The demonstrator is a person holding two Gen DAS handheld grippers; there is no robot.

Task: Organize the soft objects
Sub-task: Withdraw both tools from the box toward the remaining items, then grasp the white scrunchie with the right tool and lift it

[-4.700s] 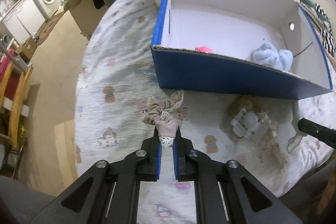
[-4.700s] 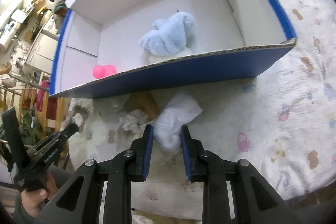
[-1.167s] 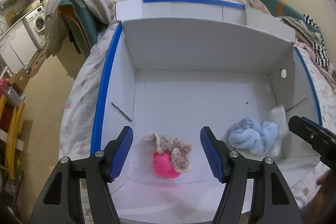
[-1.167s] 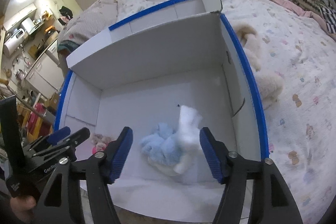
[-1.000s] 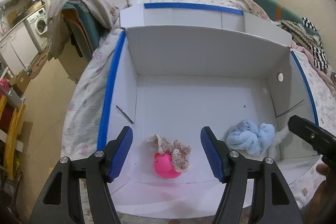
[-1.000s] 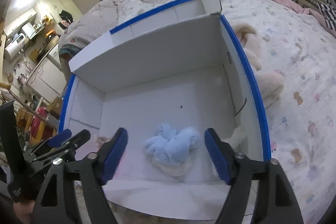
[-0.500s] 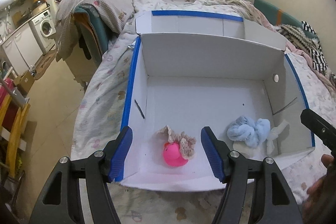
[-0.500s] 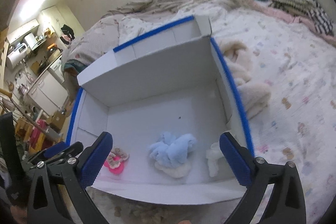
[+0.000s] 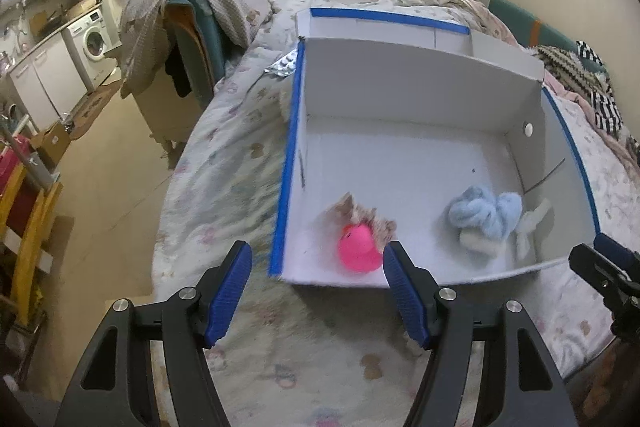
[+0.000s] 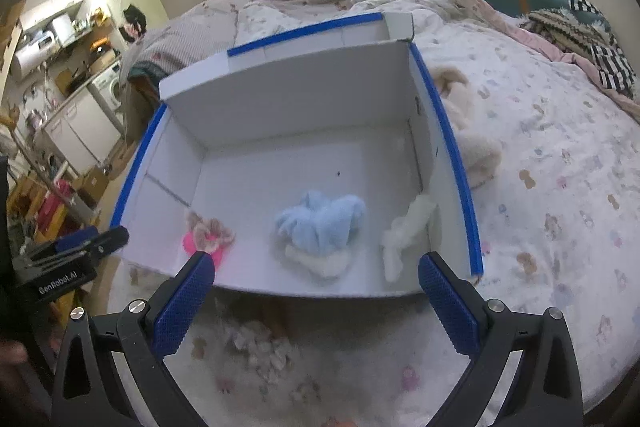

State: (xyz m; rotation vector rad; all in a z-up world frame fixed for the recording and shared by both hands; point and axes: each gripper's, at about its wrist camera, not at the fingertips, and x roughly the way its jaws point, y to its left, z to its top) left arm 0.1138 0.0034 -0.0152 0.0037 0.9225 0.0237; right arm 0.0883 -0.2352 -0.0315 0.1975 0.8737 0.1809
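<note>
A white cardboard box with blue rims point(image 9: 420, 95) point(image 10: 304, 95) lies on the bed. Inside it are a pink rubber duck point(image 9: 359, 247) point(image 10: 188, 242) with a beige scrunchie point(image 9: 362, 215) point(image 10: 210, 227) on it, a light blue fluffy cloth point(image 9: 484, 213) point(image 10: 320, 221) and a white soft piece point(image 9: 530, 223) point(image 10: 406, 229). My left gripper point(image 9: 316, 273) is open and empty, above the bed before the box's front left corner. My right gripper point(image 10: 316, 269) is open and empty, before the box's front wall.
A cream fluffy item point(image 10: 468, 131) lies on the bed right of the box. A white fluffy item point(image 10: 256, 343) lies on the bedspread in front of the box. A blister pack point(image 9: 285, 63) lies by the box's far left corner. Floor and furniture are at left.
Both grippers let go of the scrunchie and white piece in the box, then pulled back and up away from it, open.
</note>
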